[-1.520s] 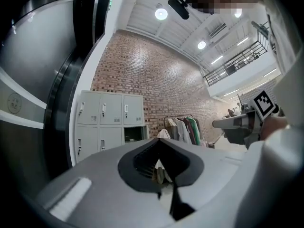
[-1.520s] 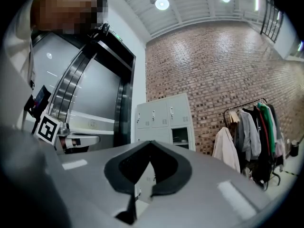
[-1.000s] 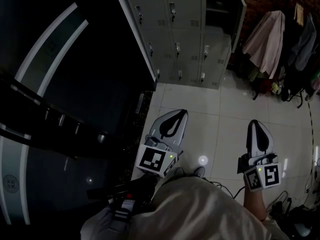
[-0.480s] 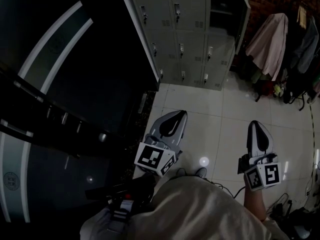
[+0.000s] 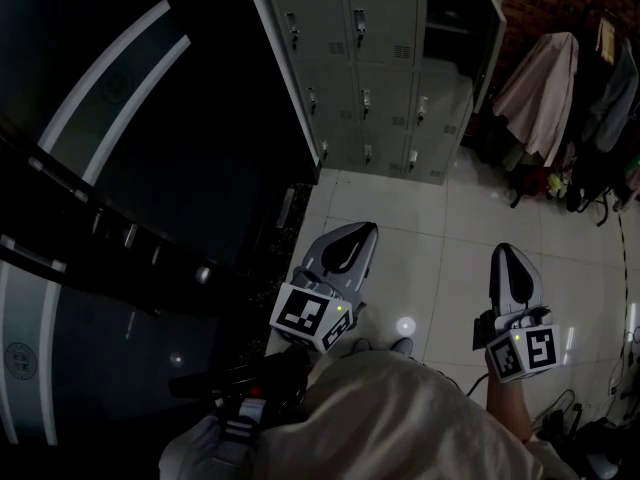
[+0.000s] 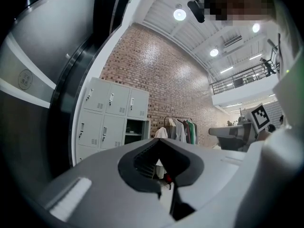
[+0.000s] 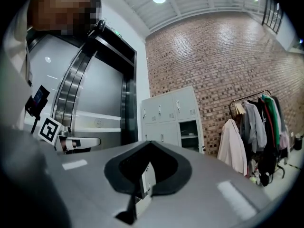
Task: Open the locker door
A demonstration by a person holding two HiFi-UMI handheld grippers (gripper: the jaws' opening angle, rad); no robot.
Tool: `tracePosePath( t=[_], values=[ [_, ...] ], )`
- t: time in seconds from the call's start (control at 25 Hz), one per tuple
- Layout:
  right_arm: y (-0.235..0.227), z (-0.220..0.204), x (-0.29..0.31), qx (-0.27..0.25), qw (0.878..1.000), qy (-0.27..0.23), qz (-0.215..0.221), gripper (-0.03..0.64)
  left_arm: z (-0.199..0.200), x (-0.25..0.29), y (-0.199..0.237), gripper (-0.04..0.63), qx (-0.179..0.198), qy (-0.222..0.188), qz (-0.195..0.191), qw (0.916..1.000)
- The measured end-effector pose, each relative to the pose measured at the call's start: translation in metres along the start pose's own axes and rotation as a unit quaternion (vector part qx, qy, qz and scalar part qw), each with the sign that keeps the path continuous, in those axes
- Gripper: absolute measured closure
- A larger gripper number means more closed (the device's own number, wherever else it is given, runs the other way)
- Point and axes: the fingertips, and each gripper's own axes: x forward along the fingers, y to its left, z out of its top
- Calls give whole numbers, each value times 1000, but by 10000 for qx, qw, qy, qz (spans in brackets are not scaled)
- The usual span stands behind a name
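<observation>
The person's pale shirt (image 5: 400, 418) fills the bottom of the head view, with both grippers held out just beyond it over a light tiled floor (image 5: 440, 218).

The left gripper (image 5: 367, 227) has its 2 jaws drawn together so the tips meet, leaving only the hollow between the curved pads. Nothing is in that hollow. The right gripper (image 5: 503, 249) is fully closed and also holds nothing. The 2 grippers are well apart from each other, and neither touches anything. Both point toward the lockers.

To the left of the left gripper stands a dark wall (image 5: 150, 168) crossed by curved pale stripes.

Farther on, against a brick wall (image 7: 213, 56), stands the grey locker bank (image 5: 380, 78), 3 columns wide, well apart from both grippers. Most of its doors are closed, each with a small handle. One compartment (image 5: 450, 18) in the right column is open and shows a dark inside with a shelf.

To the right of the lockers is a clothes rack (image 5: 560, 88) hung with coats, a pale one nearest the lockers.
</observation>
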Motion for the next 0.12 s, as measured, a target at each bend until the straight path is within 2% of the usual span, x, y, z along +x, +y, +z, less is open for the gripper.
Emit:
tracePosePath(
  t=[0.12],
  values=[
    [2,-1,2,-1,10000,12,5,617,-3,0,2,528,-9,54,0,10000]
  ],
)
